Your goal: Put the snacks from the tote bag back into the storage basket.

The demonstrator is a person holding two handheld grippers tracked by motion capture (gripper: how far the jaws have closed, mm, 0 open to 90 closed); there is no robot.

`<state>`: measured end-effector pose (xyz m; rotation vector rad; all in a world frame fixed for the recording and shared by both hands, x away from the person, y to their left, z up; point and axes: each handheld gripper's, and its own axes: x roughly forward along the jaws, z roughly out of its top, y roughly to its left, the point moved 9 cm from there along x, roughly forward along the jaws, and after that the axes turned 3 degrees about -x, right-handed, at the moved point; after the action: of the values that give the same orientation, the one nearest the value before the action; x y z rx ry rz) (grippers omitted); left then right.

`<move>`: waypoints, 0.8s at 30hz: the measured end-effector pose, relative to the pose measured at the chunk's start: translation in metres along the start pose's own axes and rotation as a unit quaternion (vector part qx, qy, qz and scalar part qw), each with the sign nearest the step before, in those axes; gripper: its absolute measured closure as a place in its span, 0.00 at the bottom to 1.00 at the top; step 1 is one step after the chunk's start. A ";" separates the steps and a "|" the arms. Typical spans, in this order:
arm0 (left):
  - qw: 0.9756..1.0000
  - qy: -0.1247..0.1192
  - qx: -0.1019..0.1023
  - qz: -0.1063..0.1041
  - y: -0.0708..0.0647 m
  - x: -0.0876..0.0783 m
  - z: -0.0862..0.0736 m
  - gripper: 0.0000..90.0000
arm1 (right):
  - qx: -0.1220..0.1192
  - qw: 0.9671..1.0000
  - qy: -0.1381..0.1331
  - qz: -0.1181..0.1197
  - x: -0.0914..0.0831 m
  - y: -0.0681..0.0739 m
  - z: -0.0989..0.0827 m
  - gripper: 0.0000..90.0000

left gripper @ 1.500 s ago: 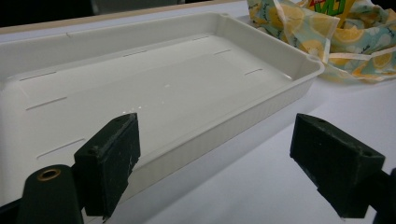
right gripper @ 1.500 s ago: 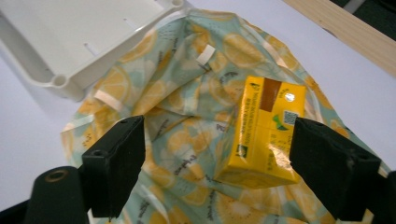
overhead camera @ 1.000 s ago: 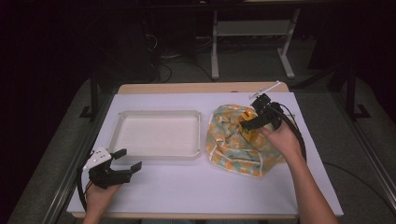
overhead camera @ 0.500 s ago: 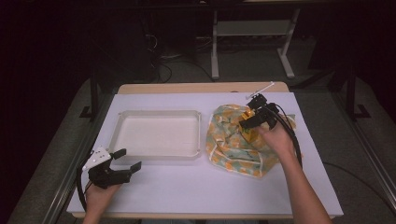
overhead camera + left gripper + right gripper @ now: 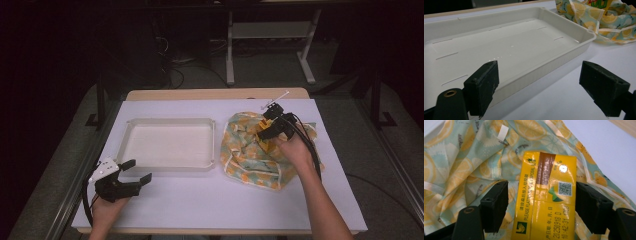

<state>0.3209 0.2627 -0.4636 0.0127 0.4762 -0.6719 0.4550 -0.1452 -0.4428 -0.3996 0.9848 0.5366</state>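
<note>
A yellow drink carton (image 5: 549,195) lies on a crumpled cloth bag with a lemon print (image 5: 250,155) at the table's right. My right gripper (image 5: 265,131) points down onto the bag, its jaws on either side of the carton. The jaws have just been closing. In the right gripper view, the right gripper (image 5: 541,195) has one jaw at the carton's edge, while the other stands a little off it with cloth showing in the gap. My left gripper (image 5: 138,171) rests open near the table's front left corner, nothing between its jaws.
An empty white plastic tray (image 5: 170,121) sits left of the bag; the left gripper view shows the tray's near rim (image 5: 564,53) just ahead of the left gripper (image 5: 539,82). White table cover (image 5: 210,200) spreads in front. Dark floor and a metal stand lie beyond.
My right hand has shifted slightly left over the bag. The left hand and its gripper have stayed put.
</note>
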 end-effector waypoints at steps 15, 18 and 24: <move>1.000 0.002 0.001 -0.001 0.000 0.000 0.000 0.17 | -0.010 1.000 0.007 -0.021 0.004 0.000 0.000 0.50; 1.000 0.001 0.001 -0.001 0.000 0.000 0.000 0.17 | -0.008 1.000 0.007 -0.023 0.004 -0.001 0.000 0.52; 1.000 0.002 0.000 0.000 -0.001 0.000 0.000 0.17 | -0.006 1.000 0.010 -0.023 0.003 -0.001 0.000 0.53</move>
<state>0.3204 0.2619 -0.4638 0.0139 0.4801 -0.6726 0.4567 -0.1449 -0.4457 -0.4372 0.9892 0.4975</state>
